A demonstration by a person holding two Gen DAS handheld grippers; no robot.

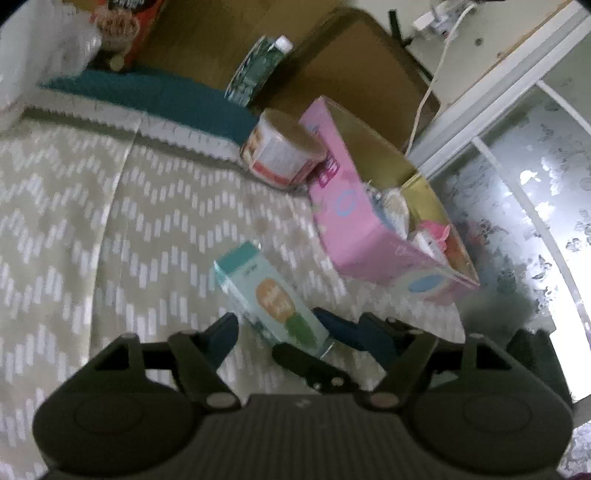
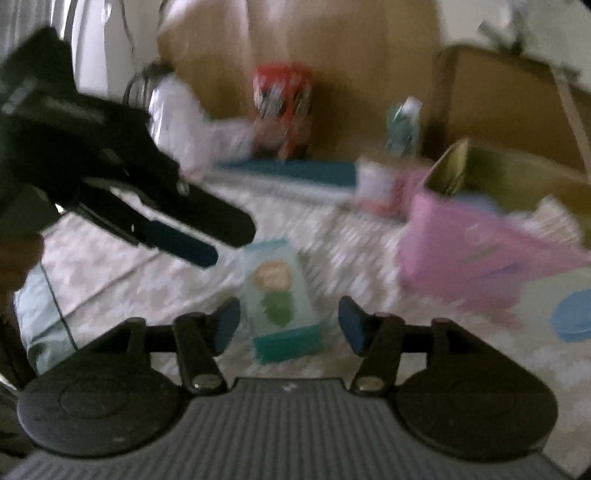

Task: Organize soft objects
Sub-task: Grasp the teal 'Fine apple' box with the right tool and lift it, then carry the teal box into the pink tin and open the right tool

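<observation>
Bedding with a beige-and-white zigzag print (image 1: pixel 110 221) covers the work surface; a teal pillow (image 1: pixel 147 92) lies along its far edge against a wooden headboard (image 1: pixel 207 33). Pale teal packet (image 1: pixel 271 295) with an orange and green picture on its face lies flat on the bedding, in front of both tools. Left gripper (image 1: pixel 295 328): jaws apart, blue pads on either side of the packet's near end, neither pad seen pressing on it. Right gripper (image 2: pixel 289 321): jaws apart, the packet's dark teal end lying between the pads with a gap on each side. In the left wrist view the right tool's fingers cross low in front of the packet; in the right wrist view the left tool enters from the upper left, its tips just beside the packet's far end. Pink open-topped box (image 1: pixel 373 221) stands on the bedding to the right of the packet, near but apart, with several small items inside, too blurred to name. Round tub (image 1: pixel 282 149) leans against the box's far side. Right wrist view is heavily motion-blurred.
</observation>
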